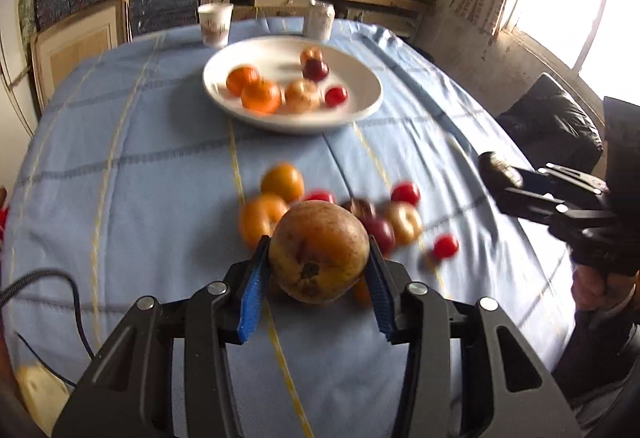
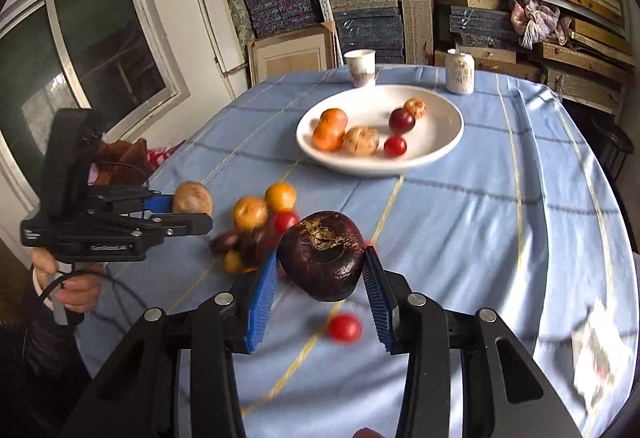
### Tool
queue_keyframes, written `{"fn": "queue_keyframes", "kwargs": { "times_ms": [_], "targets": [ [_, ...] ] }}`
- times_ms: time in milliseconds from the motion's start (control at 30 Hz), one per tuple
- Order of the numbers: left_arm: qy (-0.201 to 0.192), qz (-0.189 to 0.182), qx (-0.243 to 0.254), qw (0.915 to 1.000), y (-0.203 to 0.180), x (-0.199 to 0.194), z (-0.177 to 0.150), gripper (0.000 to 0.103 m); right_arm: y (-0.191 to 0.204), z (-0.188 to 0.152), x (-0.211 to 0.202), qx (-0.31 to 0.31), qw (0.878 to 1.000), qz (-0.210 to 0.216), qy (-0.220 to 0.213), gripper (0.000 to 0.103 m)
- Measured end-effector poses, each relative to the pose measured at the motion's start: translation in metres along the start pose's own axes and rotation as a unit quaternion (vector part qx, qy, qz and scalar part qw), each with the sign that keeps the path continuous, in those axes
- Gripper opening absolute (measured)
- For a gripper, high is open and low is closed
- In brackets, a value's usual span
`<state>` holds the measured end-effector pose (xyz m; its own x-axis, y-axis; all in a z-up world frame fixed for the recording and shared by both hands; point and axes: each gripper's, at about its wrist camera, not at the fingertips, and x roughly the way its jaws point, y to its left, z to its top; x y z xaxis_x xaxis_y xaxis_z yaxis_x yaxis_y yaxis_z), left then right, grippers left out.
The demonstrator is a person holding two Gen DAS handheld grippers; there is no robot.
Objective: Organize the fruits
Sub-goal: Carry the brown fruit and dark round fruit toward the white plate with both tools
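Note:
My left gripper is shut on a brown speckled pear-like fruit, lifted above a loose pile of oranges, dark plums and cherry tomatoes on the blue tablecloth. My right gripper is shut on a dark purple round fruit, held over the cloth right of that pile. A white plate beyond holds oranges, brown fruit, a plum and a tomato. Each gripper shows in the other's view: the right gripper at the right edge, the left gripper at the left.
A paper cup and a white can stand behind the plate. One cherry tomato lies apart under my right gripper. A crumpled white wrapper lies at the table's right edge. Shelves of boxes fill the back wall.

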<state>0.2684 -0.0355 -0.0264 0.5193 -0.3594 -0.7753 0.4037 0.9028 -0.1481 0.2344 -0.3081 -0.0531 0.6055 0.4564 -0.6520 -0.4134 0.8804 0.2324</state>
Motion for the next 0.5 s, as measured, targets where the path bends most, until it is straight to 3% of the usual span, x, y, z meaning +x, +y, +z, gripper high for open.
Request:
{"fn": "queue_keyframes", "kwargs": {
  "times_ms": [100,267,500],
  "targets": [
    [-0.017,0.011,0.006,0.9998,0.002,0.014,0.045,0.044,-0.017,0.028,0.027,0.026,0.999,0.012,-0.015,0.043],
    [-0.022,0.031,0.003,0.9993,0.01,0.066,0.115,0.044,-0.042,0.068,0.077,0.041,0.998,-0.025,-0.028,0.043],
    [0.004,0.05,-0.006,0.9987,0.025,0.131,0.162,0.044,-0.075,0.09,0.129,0.061,0.997,-0.037,-0.012,0.043]
  ]
}}
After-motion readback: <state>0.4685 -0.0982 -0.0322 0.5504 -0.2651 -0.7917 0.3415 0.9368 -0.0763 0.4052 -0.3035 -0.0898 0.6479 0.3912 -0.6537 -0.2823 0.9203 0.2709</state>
